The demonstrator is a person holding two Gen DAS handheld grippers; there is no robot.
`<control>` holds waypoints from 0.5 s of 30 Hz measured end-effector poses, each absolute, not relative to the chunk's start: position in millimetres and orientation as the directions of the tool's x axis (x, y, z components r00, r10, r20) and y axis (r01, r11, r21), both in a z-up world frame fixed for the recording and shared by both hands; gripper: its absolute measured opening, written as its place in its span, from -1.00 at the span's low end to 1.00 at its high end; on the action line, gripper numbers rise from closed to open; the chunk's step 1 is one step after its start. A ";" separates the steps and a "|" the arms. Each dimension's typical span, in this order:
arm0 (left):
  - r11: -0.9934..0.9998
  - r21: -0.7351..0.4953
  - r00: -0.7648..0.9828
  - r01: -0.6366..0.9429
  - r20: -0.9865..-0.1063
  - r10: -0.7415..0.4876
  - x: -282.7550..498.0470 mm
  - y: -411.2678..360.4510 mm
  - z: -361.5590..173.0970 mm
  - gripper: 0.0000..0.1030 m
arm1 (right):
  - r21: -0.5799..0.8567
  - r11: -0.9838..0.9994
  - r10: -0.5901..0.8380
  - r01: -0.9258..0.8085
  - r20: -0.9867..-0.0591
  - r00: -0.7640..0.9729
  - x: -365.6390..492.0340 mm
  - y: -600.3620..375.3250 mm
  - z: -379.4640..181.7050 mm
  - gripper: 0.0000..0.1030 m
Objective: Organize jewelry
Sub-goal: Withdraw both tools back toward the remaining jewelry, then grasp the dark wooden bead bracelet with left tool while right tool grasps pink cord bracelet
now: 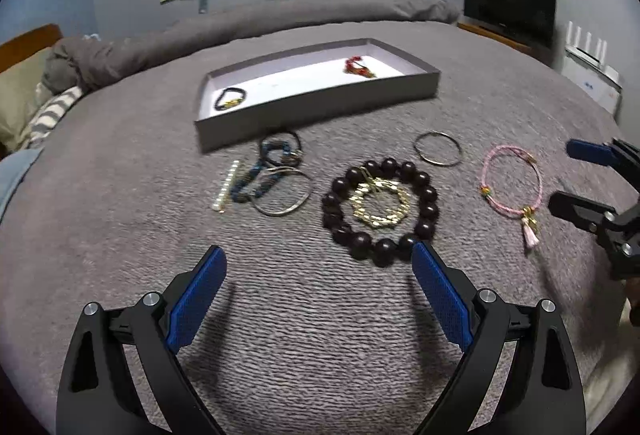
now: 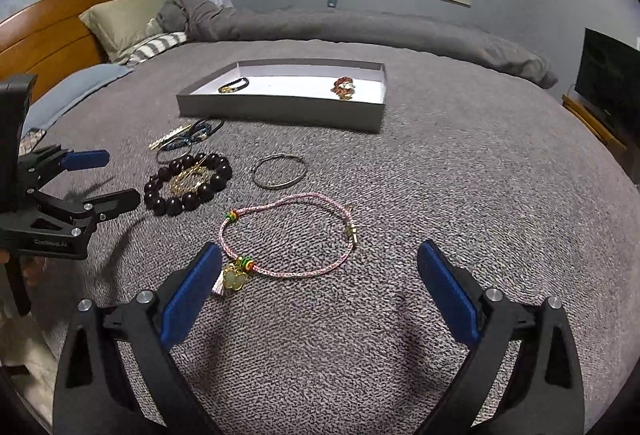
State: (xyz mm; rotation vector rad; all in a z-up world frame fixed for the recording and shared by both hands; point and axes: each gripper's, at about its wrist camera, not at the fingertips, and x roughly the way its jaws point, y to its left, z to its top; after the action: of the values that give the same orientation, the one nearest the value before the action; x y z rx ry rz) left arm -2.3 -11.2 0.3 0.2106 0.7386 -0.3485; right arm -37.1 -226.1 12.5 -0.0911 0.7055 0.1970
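The right gripper [image 2: 320, 267] has its jaws wide apart and holds nothing; it hangs low over the grey bed cover [image 2: 460, 195], with the pink cord bracelet [image 2: 288, 235] lying on the cover just in front of its blue fingertips [image 2: 208, 263]. The left gripper [image 1: 318, 263] is wide open too and empty, and the dark wooden bead bracelet [image 1: 380, 211] lies right before it, with a gold chain bracelet [image 1: 380, 205] inside its ring. In my judgement the task is at an early stage. Only two pieces lie in the shallow grey box [image 1: 320, 107]: a black bracelet [image 1: 230, 99] in one end and a red ornament [image 1: 358, 67] in the other. On the cover, outside the box, there remain the pink bracelet, the beads with the gold chain, a thin metal bangle [image 1: 438, 149], and a small tangle of blue cords and another bangle [image 1: 272, 175] near the box wall.
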 end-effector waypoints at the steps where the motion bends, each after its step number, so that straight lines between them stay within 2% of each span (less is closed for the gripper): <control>1: 0.918 0.058 0.679 0.393 -0.691 -0.247 -2.1 -12.0 -0.6 0.85 | -0.011 0.977 0.155 -0.214 -0.655 0.740 -36.1 -226.5 11.8 0.71; 4: 0.914 0.036 0.662 0.404 -0.701 -0.265 2.1 -11.3 -4.9 0.80 | 0.005 0.977 0.161 -0.212 -0.668 0.727 -32.4 -228.6 8.4 0.47; 8: 0.917 -0.006 0.652 0.399 -0.701 -0.288 7.9 -6.0 -4.9 0.69 | 0.023 0.977 0.171 -0.212 -0.679 0.714 -29.5 -231.1 5.4 0.35; 12: 0.909 -0.012 0.653 0.417 -0.692 -0.309 6.0 -9.2 -1.6 0.58 | 0.018 0.978 0.165 -0.209 -0.682 0.712 -29.0 -231.4 4.2 0.10; 15: 0.911 -0.018 0.651 0.412 -0.694 -0.308 10.6 -12.7 -0.1 0.36 | 0.040 0.978 0.176 -0.205 -0.683 0.709 -28.3 -233.3 4.3 -0.07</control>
State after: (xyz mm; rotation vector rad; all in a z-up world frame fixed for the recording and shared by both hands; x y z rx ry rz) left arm 10.6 -12.7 -0.1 0.1465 0.7593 -0.4106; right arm -28.3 -233.3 4.3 -0.0398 0.7532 0.2114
